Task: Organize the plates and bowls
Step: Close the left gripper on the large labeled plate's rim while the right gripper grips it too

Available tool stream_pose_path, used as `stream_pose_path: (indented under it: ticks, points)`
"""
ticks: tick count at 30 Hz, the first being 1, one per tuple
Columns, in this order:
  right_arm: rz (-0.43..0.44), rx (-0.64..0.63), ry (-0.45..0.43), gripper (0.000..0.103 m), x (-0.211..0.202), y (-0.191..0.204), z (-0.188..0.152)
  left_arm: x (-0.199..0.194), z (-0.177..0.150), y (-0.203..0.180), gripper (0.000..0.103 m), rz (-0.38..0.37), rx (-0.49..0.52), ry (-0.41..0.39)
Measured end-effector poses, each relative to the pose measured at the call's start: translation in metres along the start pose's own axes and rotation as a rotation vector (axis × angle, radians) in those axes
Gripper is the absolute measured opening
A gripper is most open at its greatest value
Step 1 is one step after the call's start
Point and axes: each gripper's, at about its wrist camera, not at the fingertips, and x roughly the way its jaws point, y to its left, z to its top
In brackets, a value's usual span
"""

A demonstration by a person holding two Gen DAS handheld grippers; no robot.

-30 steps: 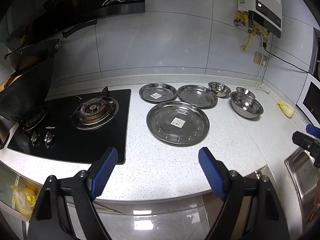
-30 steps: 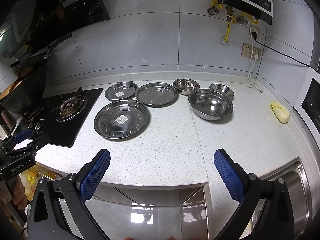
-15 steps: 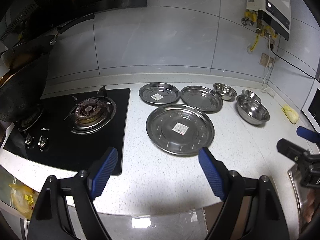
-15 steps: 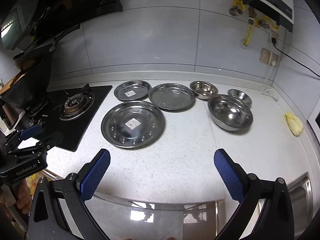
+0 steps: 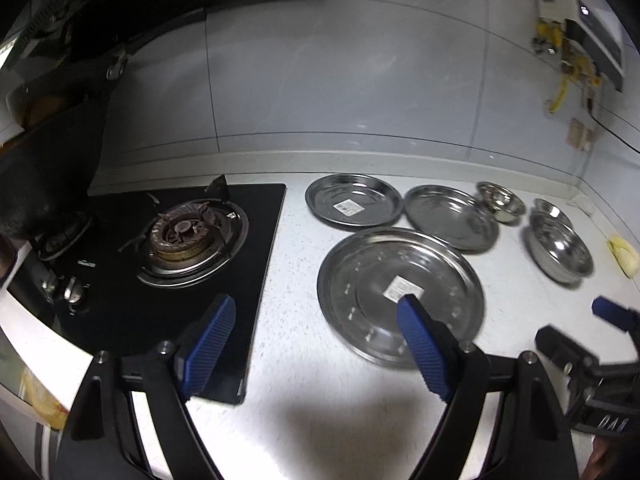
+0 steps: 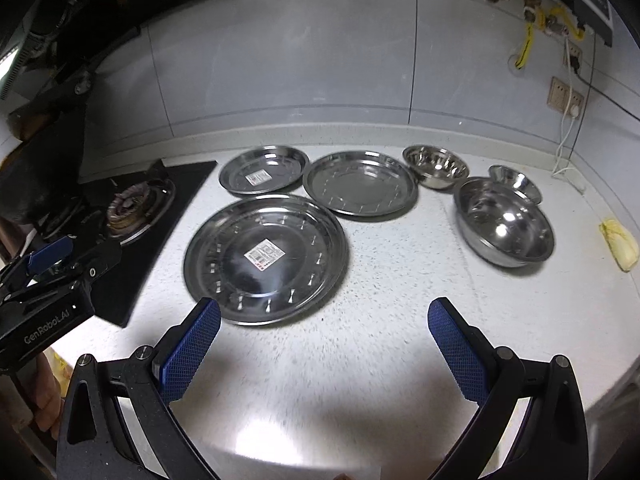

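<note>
Three steel plates lie on the white counter: a large plate [image 6: 266,258] nearest me, a small plate [image 6: 264,175] behind it and a medium plate [image 6: 360,186] to the right. A large bowl [image 6: 505,227], a medium bowl [image 6: 436,167] and a small bowl [image 6: 515,181] stand further right. In the left wrist view the large plate [image 5: 400,292] sits just ahead of my open left gripper [image 5: 316,342], whose right fingertip overlaps its near rim. My right gripper [image 6: 324,344] is open over bare counter, in front of the large plate.
A black gas hob [image 5: 168,264] with a burner fills the counter's left side, with a dark wok [image 5: 44,176] on its far left. A yellow cloth-like lump [image 6: 619,245] lies at the right. Wall sockets [image 6: 564,98] and a water heater hang behind.
Both grippers have moved forward and lower toward the counter, so the plates and bowls look larger and closer. Both stay open and hold nothing.
</note>
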Motion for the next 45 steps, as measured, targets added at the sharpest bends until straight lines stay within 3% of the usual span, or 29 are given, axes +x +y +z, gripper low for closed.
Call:
stream_pose_path:
  ticks: [10, 20, 24, 28, 32, 35, 38, 41, 43, 45]
  points:
    - [0.014, -0.013, 0.043, 0.102, 0.101, 0.010, 0.000, 0.090, -0.005, -0.012, 0.083, 0.107, -0.001, 0.050]
    - [0.060, -0.028, 0.089, 0.101, 0.146, 0.012, 0.013, 0.139, -0.006, -0.015, 0.082, 0.097, -0.033, 0.158]
    - [0.078, -0.016, 0.120, 0.083, 0.157, 0.009, 0.015, 0.154, -0.005, -0.014, 0.081, 0.065, -0.058, 0.209]
    - [0.088, 0.007, 0.152, 0.064, 0.167, 0.001, 0.015, 0.165, -0.005, -0.013, 0.064, 0.031, -0.073, 0.257]
    - [0.093, 0.013, 0.153, 0.055, 0.167, -0.006, 0.019, 0.168, -0.002, -0.017, 0.058, 0.020, -0.054, 0.258]
    - [0.078, -0.003, 0.153, 0.043, 0.167, -0.009, 0.020, 0.170, -0.001, -0.018, 0.053, -0.009, -0.057, 0.265]
    - [0.073, -0.019, 0.154, 0.029, 0.168, -0.013, 0.021, 0.169, 0.000, -0.015, 0.044, -0.031, -0.074, 0.267]
    - [0.060, -0.034, 0.148, 0.017, 0.170, -0.018, 0.021, 0.169, -0.001, -0.002, 0.027, -0.045, -0.138, 0.266]
    - [0.072, -0.029, 0.149, 0.015, 0.171, -0.023, 0.022, 0.171, -0.002, 0.013, 0.010, -0.078, -0.212, 0.272]
    - [0.078, -0.023, 0.154, 0.014, 0.170, -0.026, 0.023, 0.171, -0.003, 0.019, 0.010, -0.110, -0.235, 0.278]
